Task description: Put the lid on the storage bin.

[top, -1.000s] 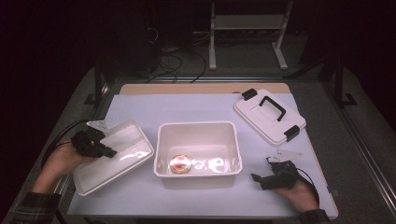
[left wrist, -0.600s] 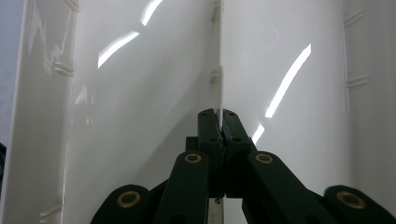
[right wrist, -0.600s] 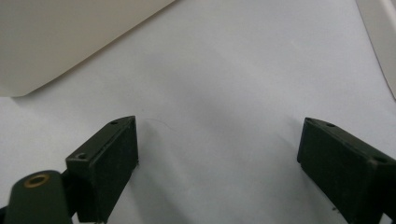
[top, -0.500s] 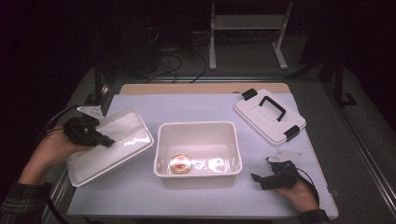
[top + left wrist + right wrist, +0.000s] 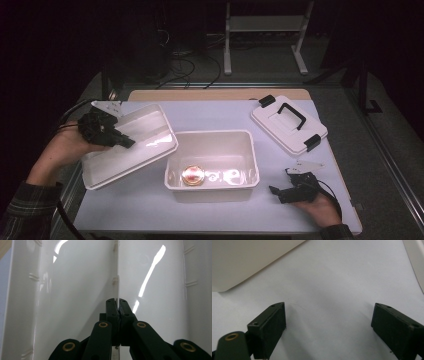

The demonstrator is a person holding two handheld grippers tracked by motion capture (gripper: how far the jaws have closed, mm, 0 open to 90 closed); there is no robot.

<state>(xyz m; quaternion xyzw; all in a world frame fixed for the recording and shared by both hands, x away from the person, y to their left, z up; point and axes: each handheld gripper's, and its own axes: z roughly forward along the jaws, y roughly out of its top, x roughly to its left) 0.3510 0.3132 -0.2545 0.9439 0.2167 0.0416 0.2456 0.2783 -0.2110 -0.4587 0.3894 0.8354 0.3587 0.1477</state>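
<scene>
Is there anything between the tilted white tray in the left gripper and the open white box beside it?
Nothing visible. The left gripper is shut on the wall of the white tray, whose edge hangs beside the white box. A round copper thing lies inside the box.

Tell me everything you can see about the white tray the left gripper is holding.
The white tray is a shallow, glossy rectangular tub, seemingly plastic, with a raised rim and small ribs on its walls. It is empty and tilted, its far end raised. The left gripper is shut on its thin wall. It hangs left of the deeper white bin, overlapping that bin's corner.
</scene>
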